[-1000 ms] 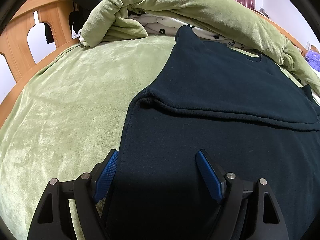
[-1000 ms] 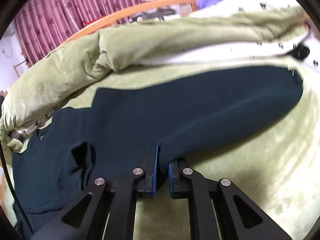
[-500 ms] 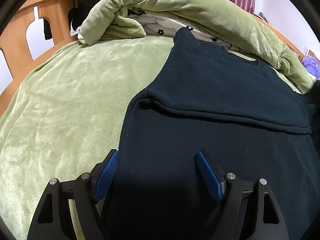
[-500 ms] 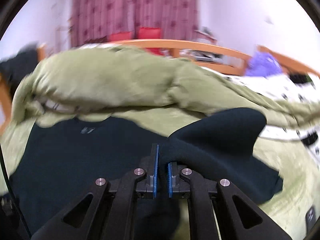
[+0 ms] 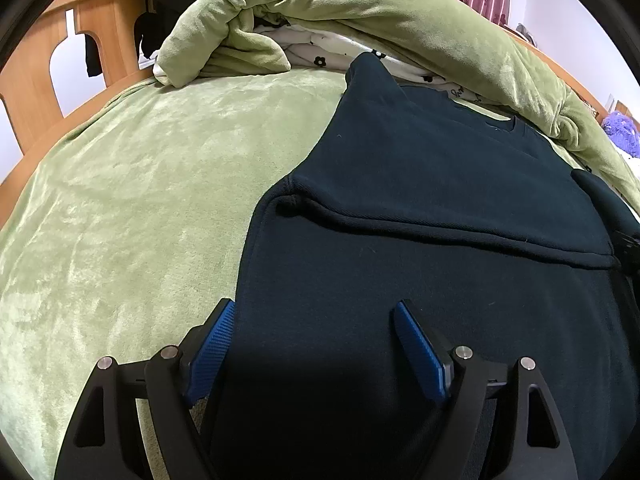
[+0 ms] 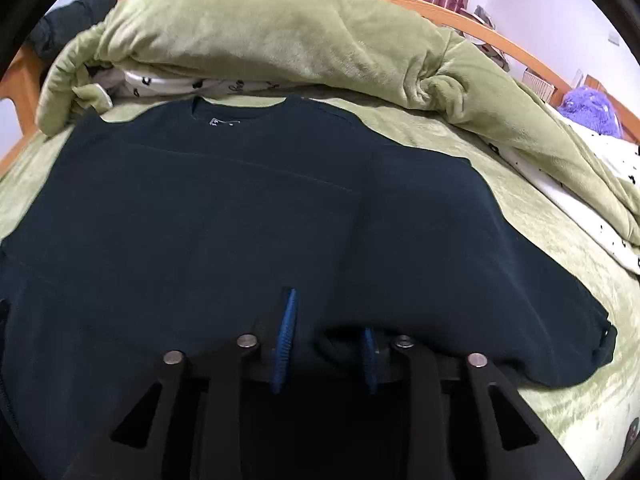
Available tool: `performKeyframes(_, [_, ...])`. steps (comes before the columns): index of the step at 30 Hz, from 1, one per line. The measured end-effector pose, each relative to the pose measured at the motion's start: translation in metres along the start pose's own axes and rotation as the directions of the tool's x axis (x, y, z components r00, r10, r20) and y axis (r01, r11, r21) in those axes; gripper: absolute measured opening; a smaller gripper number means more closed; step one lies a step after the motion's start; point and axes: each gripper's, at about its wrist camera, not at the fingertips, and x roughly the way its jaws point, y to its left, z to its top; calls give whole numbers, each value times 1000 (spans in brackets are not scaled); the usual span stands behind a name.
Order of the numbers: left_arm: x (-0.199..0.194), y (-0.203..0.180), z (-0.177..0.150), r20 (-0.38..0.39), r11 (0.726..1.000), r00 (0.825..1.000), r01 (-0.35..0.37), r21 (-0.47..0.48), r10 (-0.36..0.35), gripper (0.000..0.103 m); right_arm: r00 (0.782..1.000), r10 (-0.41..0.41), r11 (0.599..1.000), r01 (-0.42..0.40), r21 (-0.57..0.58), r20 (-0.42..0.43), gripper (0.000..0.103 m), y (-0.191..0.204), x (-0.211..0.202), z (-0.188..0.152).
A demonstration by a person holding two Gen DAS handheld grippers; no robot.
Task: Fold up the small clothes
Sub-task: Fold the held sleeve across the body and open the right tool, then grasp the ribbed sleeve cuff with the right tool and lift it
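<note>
A dark navy sweatshirt point(image 5: 420, 208) lies flat on the green bed cover point(image 5: 128, 200), its left sleeve folded across the body. My left gripper point(image 5: 312, 344) is open and low over the sweatshirt's lower left edge, holding nothing. In the right wrist view the sweatshirt point(image 6: 200, 208) shows with its collar toward the quilt, and its right sleeve point(image 6: 452, 248) lies folded over the body. My right gripper point(image 6: 326, 340) is partly open, its blue pads apart around the sleeve fabric, which drapes over the right pad.
A rolled green quilt point(image 5: 360, 12) with white flowered bedding under it lies along the far side. A wooden bed frame point(image 5: 40, 68) with dark clothing hung on it stands at the left. A purple plush item point(image 6: 592, 112) sits at the far right.
My right gripper carried the right sleeve from the bed's right side over onto the sweatshirt's body, then its pads opened. The left gripper stayed open and barely moved.
</note>
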Motion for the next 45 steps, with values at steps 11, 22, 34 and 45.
performKeyframes(11, [1,-2,-1,1,1000,1000,-12,8,12,80,995,-48,973,26,231,90,60,-113,-74,-43])
performKeyframes(22, [2,-2,-2,0,1000,1000,-19,13,19,81,1000,-2,872,-8,489,20,61,-191,-42,-86])
performKeyframes(34, [3,-2,-2,-4,1000,1000,-20,15,20,82,999,-24,835,-4,550,44,63,-213,-24,-85])
performKeyframes(45, [4,-3,-2,-8,1000,1000,-19,20,19,83,994,-106,813,101,574,-25,25,-232,3,-76])
